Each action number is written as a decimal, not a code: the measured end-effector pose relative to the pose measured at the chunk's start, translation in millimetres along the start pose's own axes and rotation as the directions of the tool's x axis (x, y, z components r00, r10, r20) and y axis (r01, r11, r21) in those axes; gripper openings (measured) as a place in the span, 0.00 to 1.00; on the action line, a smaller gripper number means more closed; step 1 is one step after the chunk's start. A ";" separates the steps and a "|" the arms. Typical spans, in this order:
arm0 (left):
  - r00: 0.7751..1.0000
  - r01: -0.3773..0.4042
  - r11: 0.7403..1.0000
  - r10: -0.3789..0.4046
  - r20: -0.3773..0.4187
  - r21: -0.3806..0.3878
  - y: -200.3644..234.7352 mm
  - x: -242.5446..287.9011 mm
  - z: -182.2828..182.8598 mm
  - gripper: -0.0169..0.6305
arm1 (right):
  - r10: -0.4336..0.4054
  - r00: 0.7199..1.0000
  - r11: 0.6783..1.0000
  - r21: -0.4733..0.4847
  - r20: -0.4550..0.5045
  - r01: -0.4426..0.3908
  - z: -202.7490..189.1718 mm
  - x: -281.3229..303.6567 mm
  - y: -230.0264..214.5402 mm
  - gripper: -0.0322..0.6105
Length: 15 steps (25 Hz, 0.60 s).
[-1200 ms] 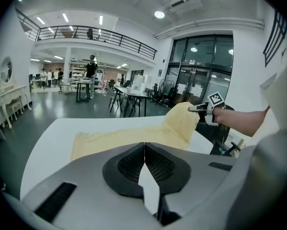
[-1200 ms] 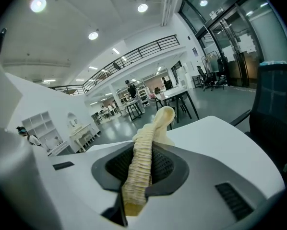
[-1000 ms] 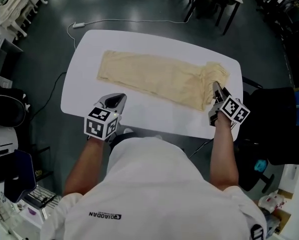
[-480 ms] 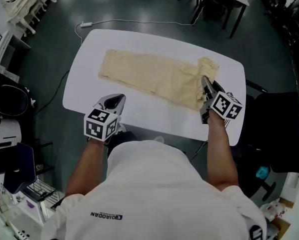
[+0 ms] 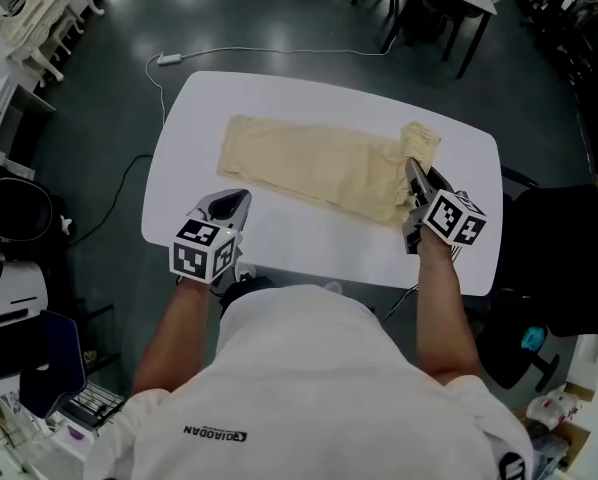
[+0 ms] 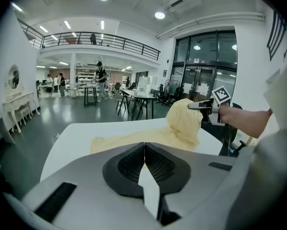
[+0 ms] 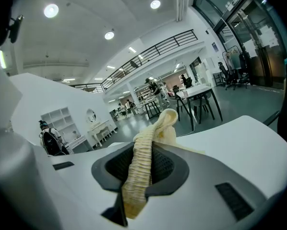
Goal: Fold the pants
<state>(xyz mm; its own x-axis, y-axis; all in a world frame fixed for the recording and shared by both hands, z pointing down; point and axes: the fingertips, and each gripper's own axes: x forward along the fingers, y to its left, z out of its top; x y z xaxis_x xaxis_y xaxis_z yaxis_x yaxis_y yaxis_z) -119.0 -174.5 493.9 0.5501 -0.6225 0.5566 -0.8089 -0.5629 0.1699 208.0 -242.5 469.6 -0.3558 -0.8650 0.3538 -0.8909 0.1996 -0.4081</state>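
Your right gripper point(image 5: 412, 176) is clamped on a bunched, ribbed edge of the cream pants point(image 5: 309, 163), holding that end raised above the white worktop point(image 5: 289, 253). The rest lies flat across it. Your left gripper point(image 5: 235, 201) hovers beside the pants, jaws together and empty.

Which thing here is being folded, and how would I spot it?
Find the white rounded table. Spread across it lie the pale yellow pants, the only cloth there; one bunched end is raised, pinched in the right gripper.
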 end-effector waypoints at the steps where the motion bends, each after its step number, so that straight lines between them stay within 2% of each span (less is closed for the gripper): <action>1: 1.000 0.005 1.000 -0.005 -0.001 -0.004 11.3 -1.0 1.1 0.07 | -0.011 1.000 1.000 0.000 0.000 0.011 0.5 4.9 6.1 0.19; 9: 0.997 0.076 0.997 -0.076 0.002 0.005 81.4 0.4 12.3 0.07 | -0.070 0.997 0.997 -0.021 0.013 0.070 14.4 48.5 60.9 0.19; 15: 0.993 0.118 0.993 -0.118 0.009 -0.003 123.3 -5.5 8.6 0.07 | -0.070 0.997 0.996 -0.055 0.019 0.071 17.0 77.0 114.5 0.19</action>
<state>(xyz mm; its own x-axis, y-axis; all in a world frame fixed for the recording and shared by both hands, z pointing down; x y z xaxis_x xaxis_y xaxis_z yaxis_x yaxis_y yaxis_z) -219.9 -245.2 504.8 0.6435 -0.5564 0.5257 -0.7390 -0.6307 0.2370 83.4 -294.1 435.8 -0.2870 -0.8853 0.3657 -0.9281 0.1626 -0.3348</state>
